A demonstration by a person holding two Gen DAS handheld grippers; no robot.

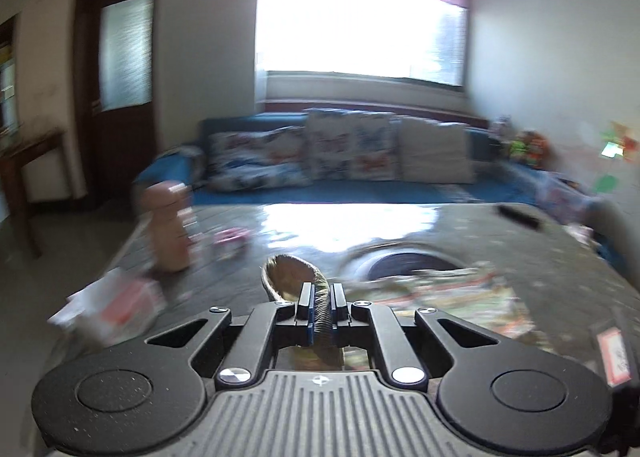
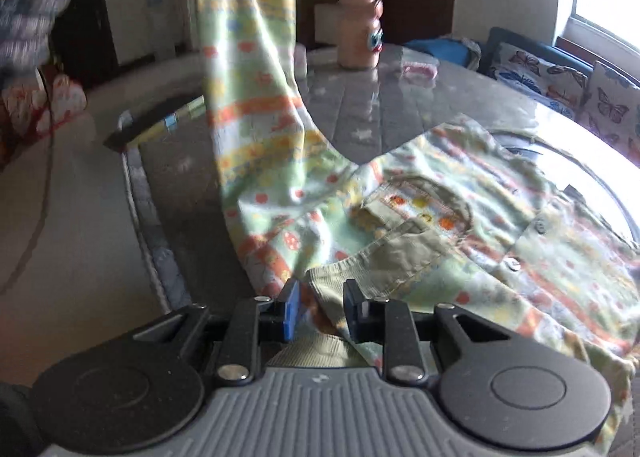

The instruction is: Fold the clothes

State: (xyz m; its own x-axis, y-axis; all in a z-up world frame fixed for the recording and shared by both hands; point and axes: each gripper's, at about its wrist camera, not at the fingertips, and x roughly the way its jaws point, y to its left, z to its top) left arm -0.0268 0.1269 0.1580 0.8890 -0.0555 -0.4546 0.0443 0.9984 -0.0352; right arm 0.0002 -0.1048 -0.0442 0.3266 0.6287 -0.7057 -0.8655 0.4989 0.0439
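A small green shirt (image 2: 460, 213) with orange and yellow patterned bands and an olive collar lies on the dark table (image 2: 360, 113). One sleeve (image 2: 248, 77) is lifted high at the upper left of the right wrist view. My left gripper (image 1: 319, 303) is shut on the olive ribbed cuff (image 1: 296, 277) of that sleeve and holds it above the table; the shirt body (image 1: 460, 297) shows blurred below it. My right gripper (image 2: 320, 309) is partly closed around the shirt's olive hem (image 2: 360, 269) at the near edge.
A pink toy bottle with eyes (image 2: 360, 29) (image 1: 170, 225) stands at the table's far side, a small pink item (image 2: 418, 71) beside it. Papers or packets (image 1: 116, 305) lie near the table's left edge. A blue sofa with cushions (image 1: 360, 153) stands behind the table.
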